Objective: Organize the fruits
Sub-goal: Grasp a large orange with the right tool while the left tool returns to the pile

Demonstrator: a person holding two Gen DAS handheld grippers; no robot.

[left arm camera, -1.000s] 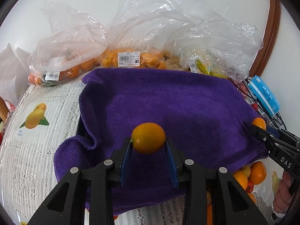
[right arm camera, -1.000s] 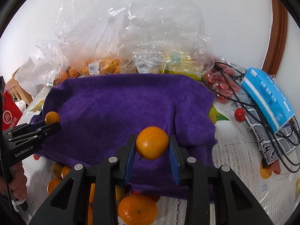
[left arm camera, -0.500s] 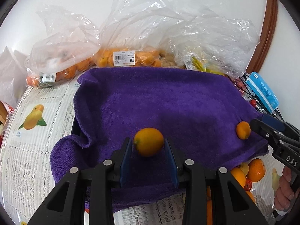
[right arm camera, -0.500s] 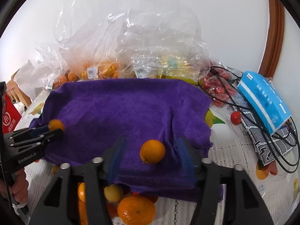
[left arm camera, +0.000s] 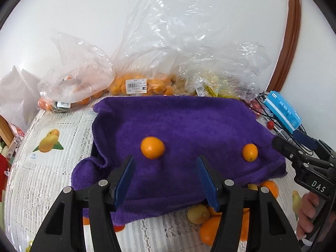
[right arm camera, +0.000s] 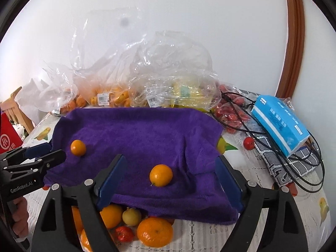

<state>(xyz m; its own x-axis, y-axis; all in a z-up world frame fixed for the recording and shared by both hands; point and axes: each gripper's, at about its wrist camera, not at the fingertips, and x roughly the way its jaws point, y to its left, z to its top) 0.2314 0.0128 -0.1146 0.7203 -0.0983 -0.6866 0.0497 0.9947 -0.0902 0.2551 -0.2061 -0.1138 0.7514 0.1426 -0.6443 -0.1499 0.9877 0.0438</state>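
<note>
Two oranges down on the purple towel (left arm camera: 189, 121), one per tool. Left tool (left arm camera: 166, 174) jaws just been opening, now moderately apart, nothing between them; left orange (left arm camera: 152, 144) loose on the towel just past the tips, about 11 o'clock from the tool. Right tool (right arm camera: 170, 178) jaws just been opening too, now spread wide and empty; right orange (right arm camera: 161, 175) resting between the pad lines without touching either, a long gap each side. Same two fruits in the other views: right orange at 3 o'clock of the left wrist picture, left orange at 9 o'clock of the right one. Loose pile (right arm camera: 136, 226) of oranges, a yellow fruit and small red ones at 6 o'clock, at the towel's near edge on the lace-covered counter (left arm camera: 52, 168). Bagged fruit (left arm camera: 134, 84) along 12 o'clock. Probable step: release and pull clear. To do well: draw both tools straight back and up, pads kept off the fruit; no dragging of towel pile, since round fruit on soft folds likely to roll toward the near edge. Then down to the pile for the next pair, approached from above.
</note>
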